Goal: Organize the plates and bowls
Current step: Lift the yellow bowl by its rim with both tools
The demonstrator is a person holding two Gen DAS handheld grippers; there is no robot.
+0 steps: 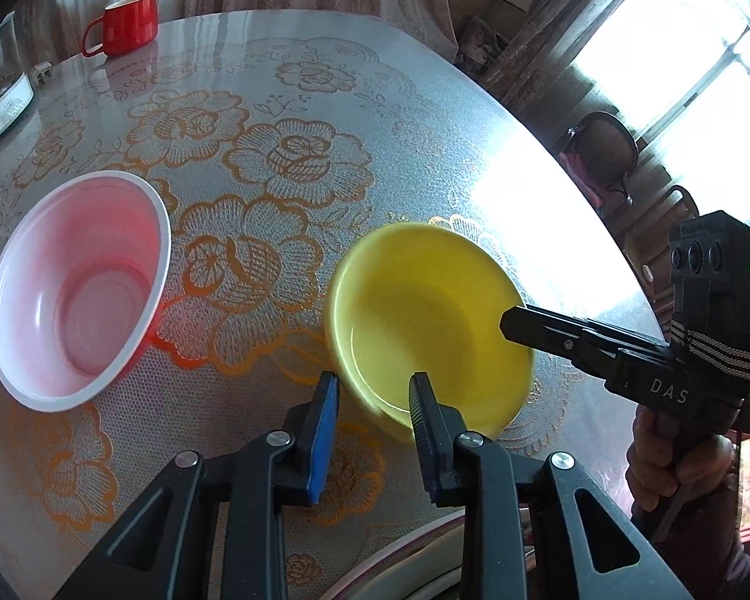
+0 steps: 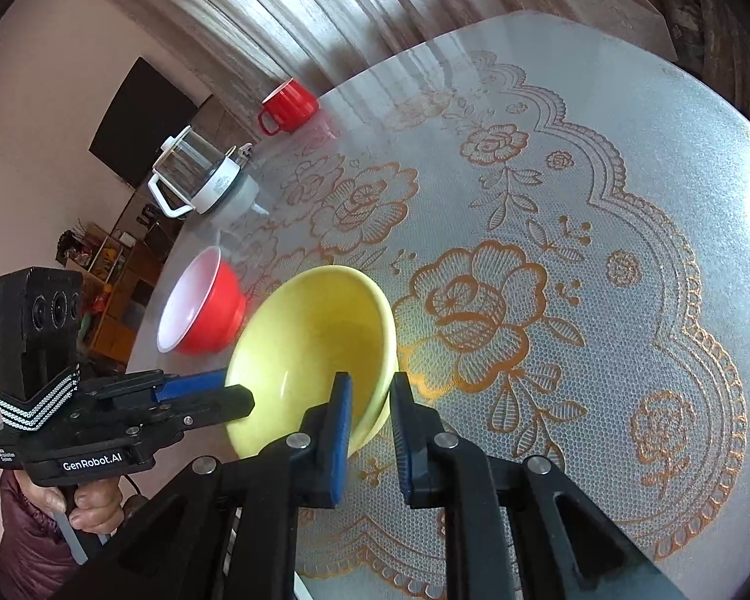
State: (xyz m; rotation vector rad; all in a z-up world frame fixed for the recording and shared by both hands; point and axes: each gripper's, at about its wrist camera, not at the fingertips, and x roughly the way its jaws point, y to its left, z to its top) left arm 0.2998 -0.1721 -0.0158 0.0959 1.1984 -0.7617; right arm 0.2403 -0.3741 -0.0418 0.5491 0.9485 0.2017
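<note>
Two grippers meet at the yellow bowl [image 1: 425, 320], which sits on the lace-patterned table [image 1: 285, 100] near its front edge. Beside the bowl stands a red bowl with a white inside [image 1: 75, 290], apart from it. The left gripper [image 1: 375, 385] straddles the yellow bowl's near rim, one finger inside and one outside, narrowly parted (whether its pads press the wall I cannot tell). The right gripper [image 2: 370, 385] straddles the opposite rim likewise, jaws nearly closed. Beyond the yellow bowl, well apart, stands a red mug [image 1: 125, 22].
</note>
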